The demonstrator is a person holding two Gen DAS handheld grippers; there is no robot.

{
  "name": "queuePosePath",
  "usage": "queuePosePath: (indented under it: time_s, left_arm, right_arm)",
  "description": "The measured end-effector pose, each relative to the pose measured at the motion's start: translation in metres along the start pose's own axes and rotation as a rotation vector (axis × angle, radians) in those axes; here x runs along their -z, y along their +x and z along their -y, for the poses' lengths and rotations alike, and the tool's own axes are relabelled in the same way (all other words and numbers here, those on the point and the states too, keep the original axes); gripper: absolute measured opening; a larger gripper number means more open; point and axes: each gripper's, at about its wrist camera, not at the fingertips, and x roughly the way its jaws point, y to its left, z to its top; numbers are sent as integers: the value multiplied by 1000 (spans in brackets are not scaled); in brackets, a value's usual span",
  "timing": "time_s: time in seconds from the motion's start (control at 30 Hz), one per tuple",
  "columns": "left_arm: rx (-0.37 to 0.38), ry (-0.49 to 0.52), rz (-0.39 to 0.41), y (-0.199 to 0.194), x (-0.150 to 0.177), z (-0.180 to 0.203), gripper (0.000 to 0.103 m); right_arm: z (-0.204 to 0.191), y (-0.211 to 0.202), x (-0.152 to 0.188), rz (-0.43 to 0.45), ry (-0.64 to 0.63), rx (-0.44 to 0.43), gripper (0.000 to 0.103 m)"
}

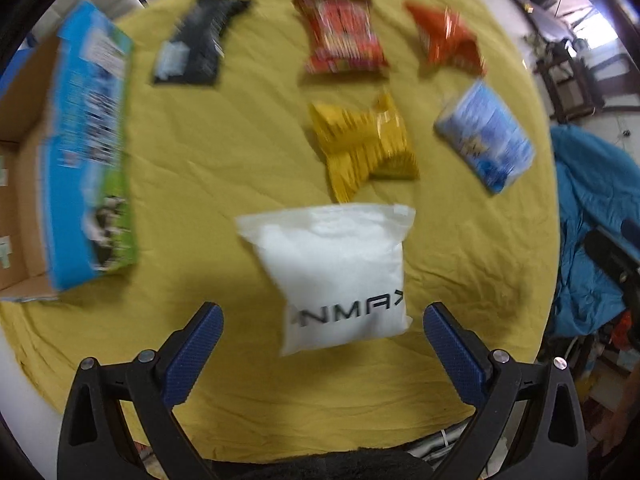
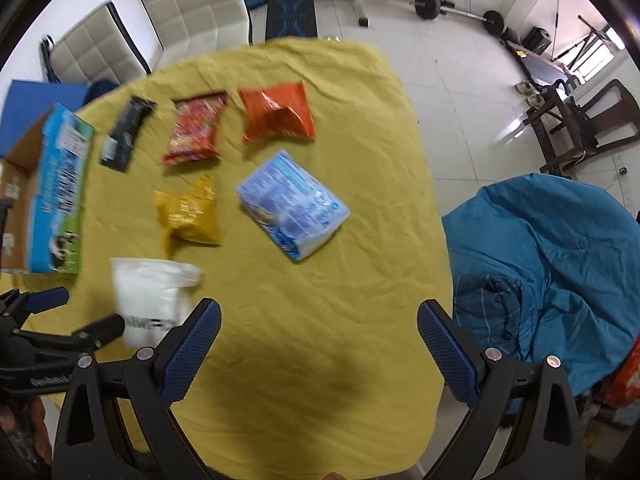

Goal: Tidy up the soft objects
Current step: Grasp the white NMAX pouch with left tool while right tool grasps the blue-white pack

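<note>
- The left gripper (image 1: pixel 322 322) is held with its fingers spread wide; the near end of the white bag (image 1: pixel 332 272) is framed between them, ungripped.
- The right gripper (image 2: pixel 319 326) is likewise spread wide over the yellow-covered surface (image 2: pixel 340 300), the blue pack (image 2: pixel 292 204) lying well ahead.

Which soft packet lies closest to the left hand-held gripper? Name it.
The white plastic pouch with black lettering, right before the open left hand-held gripper; the yellow crinkled packet and the others lie farther back.
</note>
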Motion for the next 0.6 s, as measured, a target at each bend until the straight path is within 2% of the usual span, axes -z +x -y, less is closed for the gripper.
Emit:
queuePosePath:
  time_s: [0.2, 0.53, 0.6]
  left_arm:
    - [3, -8, -67, 29, -7, 8, 103]
    - [3, -28, -156, 72, -10, 4, 103]
    - [24, -40, -167, 80, -9, 2, 103]
  right_arm:
    - [3, 55, -18, -82, -63, -14, 100]
    - [-15, 113, -63, -171, -236, -11, 100]
    - [-21, 125, -72, -194, -273, 5, 100]
